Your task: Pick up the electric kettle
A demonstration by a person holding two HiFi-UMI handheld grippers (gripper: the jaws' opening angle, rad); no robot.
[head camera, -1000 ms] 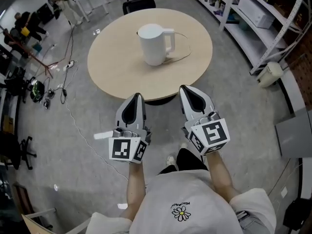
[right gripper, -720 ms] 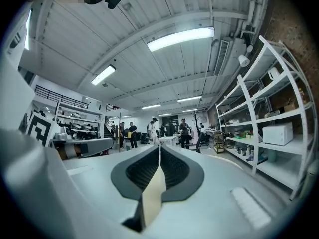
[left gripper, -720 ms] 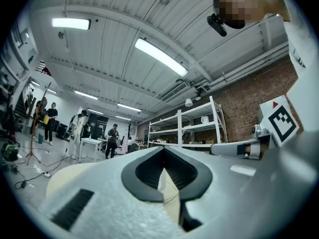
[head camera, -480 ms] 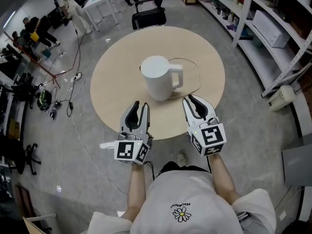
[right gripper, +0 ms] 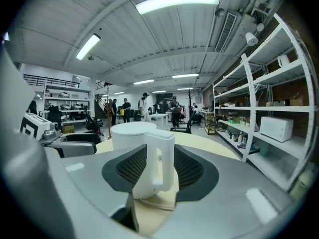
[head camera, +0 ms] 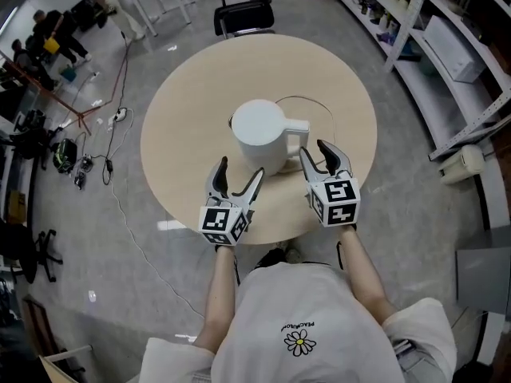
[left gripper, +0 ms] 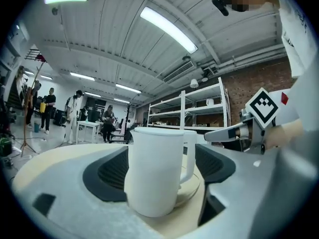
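Observation:
A white electric kettle (head camera: 258, 130) stands on its base near the middle of the round beige table (head camera: 184, 110), handle (head camera: 297, 128) to the right. My left gripper (head camera: 240, 170) sits just in front of the kettle body, jaws opening. In the left gripper view the kettle (left gripper: 154, 171) shows between the dark pads (left gripper: 107, 171) without touching them. My right gripper (head camera: 314, 152) is near the handle, jaws opening too. The handle (right gripper: 160, 163) stands ahead between its pads (right gripper: 192, 171), apart from both.
A thin cord (head camera: 307, 102) loops on the table behind the kettle. A black chair (head camera: 243, 13) stands beyond the far edge. Metal shelving (head camera: 451, 38) runs along the right. Cables (head camera: 108, 134) lie on the floor at the left, with people (head camera: 60, 46) farther off.
Both grippers have moved forward from the floor side over the table's near edge up to the kettle. Their jaws, shut before, now stand apart.

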